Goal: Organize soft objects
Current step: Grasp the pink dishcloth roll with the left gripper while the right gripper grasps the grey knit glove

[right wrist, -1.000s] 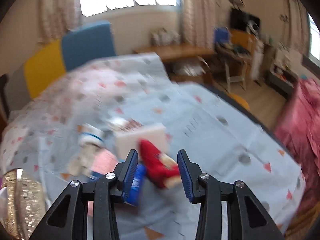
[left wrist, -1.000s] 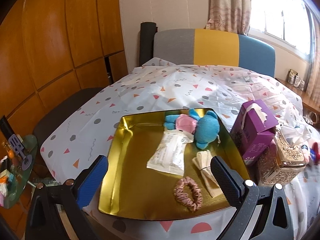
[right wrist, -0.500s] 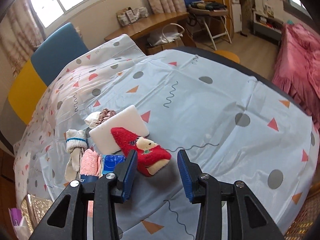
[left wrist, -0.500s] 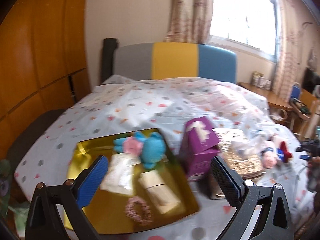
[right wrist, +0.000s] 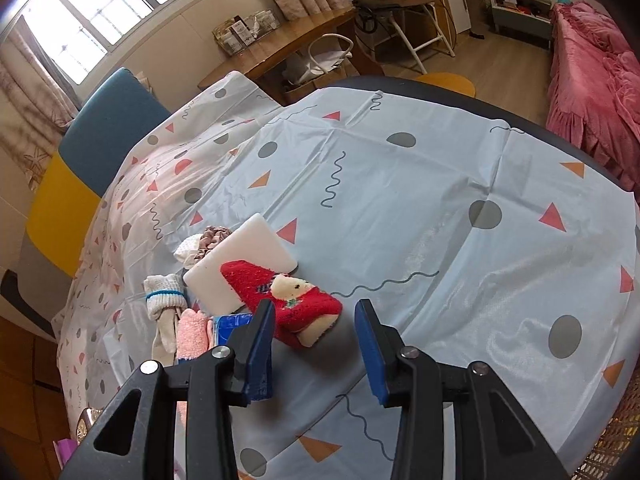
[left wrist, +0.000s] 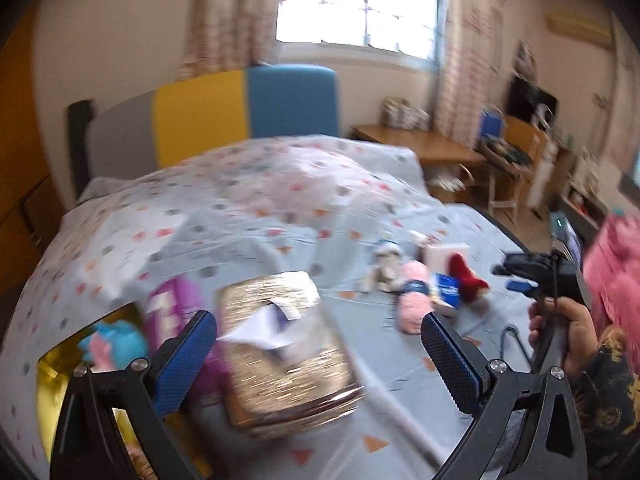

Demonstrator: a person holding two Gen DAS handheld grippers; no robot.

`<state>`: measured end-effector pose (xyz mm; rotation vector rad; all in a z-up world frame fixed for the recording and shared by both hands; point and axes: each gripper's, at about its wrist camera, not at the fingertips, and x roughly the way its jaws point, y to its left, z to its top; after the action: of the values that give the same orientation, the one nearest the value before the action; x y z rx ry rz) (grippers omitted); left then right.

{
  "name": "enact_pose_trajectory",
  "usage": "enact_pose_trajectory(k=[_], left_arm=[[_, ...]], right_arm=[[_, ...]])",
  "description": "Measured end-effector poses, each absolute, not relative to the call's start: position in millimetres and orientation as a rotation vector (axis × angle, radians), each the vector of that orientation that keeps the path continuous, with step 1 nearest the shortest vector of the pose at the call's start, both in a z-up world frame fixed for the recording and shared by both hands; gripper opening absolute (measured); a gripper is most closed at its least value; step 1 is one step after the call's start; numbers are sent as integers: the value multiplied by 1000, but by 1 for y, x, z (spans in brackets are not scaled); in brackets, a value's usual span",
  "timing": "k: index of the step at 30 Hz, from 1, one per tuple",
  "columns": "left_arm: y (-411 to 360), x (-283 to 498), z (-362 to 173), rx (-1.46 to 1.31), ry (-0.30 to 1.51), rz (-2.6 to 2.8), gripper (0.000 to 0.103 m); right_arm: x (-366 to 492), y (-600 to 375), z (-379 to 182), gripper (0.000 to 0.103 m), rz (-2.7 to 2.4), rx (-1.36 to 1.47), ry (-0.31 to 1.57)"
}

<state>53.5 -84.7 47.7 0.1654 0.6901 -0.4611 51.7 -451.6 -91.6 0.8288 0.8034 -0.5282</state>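
Clearly the red sock (right wrist: 280, 300) is light, fluffy and squashy; it lies on the sheet, draped over a white pad (right wrist: 240, 264). Right tool (right wrist: 315, 340), released, hovers just short; pinch its thick middle.

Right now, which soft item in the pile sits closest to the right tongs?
The red sock with the bear face, just ahead of the open right tongs; the pink sock and white sock lie further left.

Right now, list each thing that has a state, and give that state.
right gripper: open, empty, above the red sock
left gripper: open, empty
red sock: lying partly on the white pad
white sock: bundled with a blue band
gold box: tissue sticking out
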Motion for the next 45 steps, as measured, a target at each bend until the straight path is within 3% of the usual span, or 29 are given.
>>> enact_pose_trajectory(k=[7,12,14,21,26,30,32,37,45], left_arm=[[-186,80,-5,305,775,-526,101],[-225,110,-52,317,890,-540,86],[-234,125,-69,298,944,-529,76],[-270,158,-104,283,1039,-538,73],[-290,173,-125,326,1064,-535,64],[-280,168,-139,301,1075,-523,51],[-272,159,-136,295,1077,-522,38],[-250,117,-131,322,1073,-573,35],[-192,47,-134,362,973,-612,39]], right_arm=[[48,-455,-91,41,-504,876,782],[49,-456,-90,41,-498,881,779],[50,-456,-90,41,-488,880,778],[52,-455,-94,41,-460,906,789],[56,-451,-95,41,-437,896,806],[59,-449,-96,41,-438,872,820],[59,-450,-97,41,-441,871,820],[58,-451,-95,41,-451,850,814],[65,-441,-94,41,-378,814,830]])
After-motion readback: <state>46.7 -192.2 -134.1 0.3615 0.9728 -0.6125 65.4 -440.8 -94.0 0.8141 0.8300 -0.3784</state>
